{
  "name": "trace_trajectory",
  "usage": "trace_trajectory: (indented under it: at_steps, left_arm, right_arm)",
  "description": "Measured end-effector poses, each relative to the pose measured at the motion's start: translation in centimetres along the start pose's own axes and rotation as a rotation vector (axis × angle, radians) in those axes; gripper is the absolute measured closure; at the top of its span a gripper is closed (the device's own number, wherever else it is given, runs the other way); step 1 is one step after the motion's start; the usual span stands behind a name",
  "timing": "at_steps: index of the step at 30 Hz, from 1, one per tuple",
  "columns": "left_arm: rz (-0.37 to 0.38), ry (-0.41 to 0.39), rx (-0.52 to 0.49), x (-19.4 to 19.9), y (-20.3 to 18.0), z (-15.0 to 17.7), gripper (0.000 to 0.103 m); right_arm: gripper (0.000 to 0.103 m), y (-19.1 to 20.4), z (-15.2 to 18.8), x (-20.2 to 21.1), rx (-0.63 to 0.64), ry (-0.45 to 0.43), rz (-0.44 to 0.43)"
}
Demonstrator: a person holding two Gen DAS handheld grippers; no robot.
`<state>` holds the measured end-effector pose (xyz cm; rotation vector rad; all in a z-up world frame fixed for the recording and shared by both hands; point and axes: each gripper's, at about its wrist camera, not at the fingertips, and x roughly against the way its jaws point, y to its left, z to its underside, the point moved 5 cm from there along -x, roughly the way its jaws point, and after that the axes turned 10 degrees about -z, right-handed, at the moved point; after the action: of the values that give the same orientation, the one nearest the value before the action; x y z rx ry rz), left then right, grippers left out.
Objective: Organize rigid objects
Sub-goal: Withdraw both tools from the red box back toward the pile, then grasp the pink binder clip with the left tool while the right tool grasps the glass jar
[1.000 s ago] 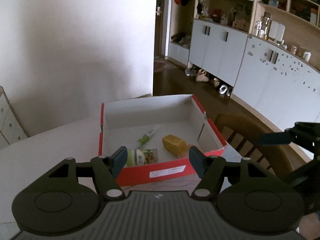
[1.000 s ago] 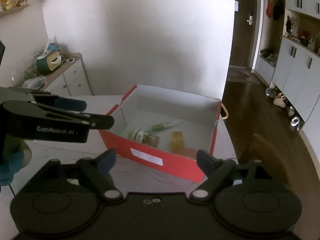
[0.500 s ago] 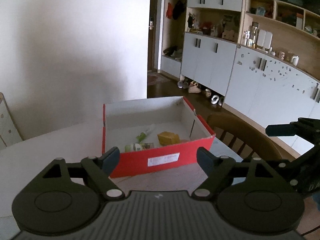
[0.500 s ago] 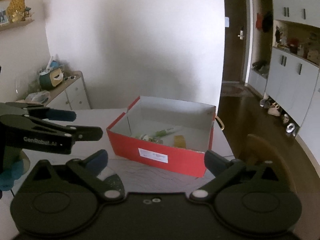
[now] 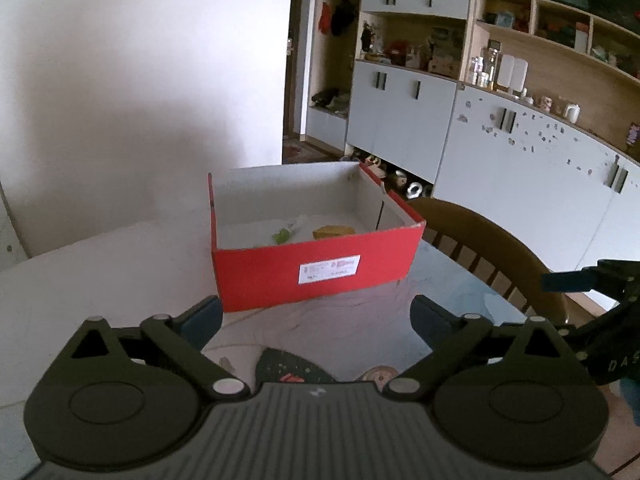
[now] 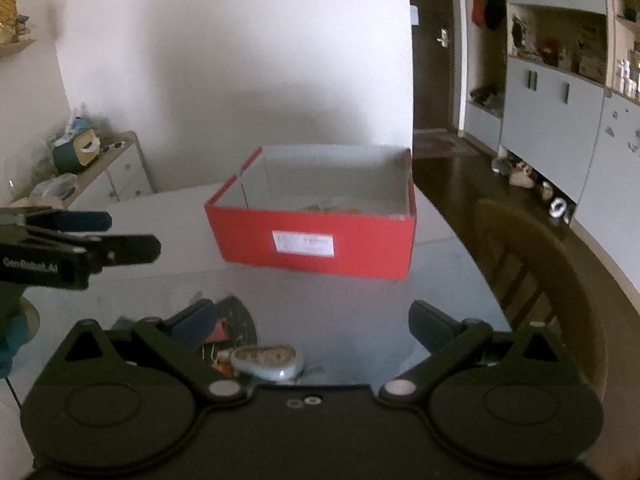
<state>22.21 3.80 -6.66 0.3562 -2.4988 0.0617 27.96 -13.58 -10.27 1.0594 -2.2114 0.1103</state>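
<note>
Your left tongs (image 5: 316, 314) are opening, your right tongs (image 6: 312, 320) spread wide, both empty. Ahead, toward the table's (image 5: 100, 264) far edge, sits the red box (image 5: 316, 276), farther off than a second ago.

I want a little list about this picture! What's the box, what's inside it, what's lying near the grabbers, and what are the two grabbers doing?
box: red box, open top, white label on its front, on the table
inside: yellow block; green-and-white tube
near the grabbers: grey oval object on the table
left gripper: jaws opening, nothing between them
right gripper: jaws wide, holding nothing
beside table: wooden chair
</note>
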Motion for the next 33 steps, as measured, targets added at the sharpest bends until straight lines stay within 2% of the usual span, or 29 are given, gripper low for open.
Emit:
trace_trajectory:
  at_steps: [7, 12, 17, 23, 33]
  left_arm:
    - [0.002, 0.019, -0.018, -1.1, 1.1, 2.4, 0.000]
    - [-0.020, 0.084, -0.006, -3.0, 2.4, 4.7, 0.000]
    - [-0.022, 0.133, 0.024, -5.0, 2.9, 7.0, 0.000]
    - [-0.045, 0.199, 0.058, -7.6, 2.7, 9.1, 0.000]
    - [-0.127, 0.257, 0.155, -10.3, 2.9, 10.0, 0.000]
  right_arm:
    - [0.001, 0.7, 3.3, -1.8, -0.044, 0.056, 0.023]
    - [0.003, 0.5, 5.5, -3.0, -0.060, 0.109, 0.050]
    - [0.010, -0.1, 7.1, -4.2, -0.075, 0.158, 0.078]
    - [0.020, -0.9, 8.1, -5.2, -0.084, 0.197, 0.077]
    - [0.030, -1.7, 8.7, -6.4, -0.075, 0.233, 0.055]
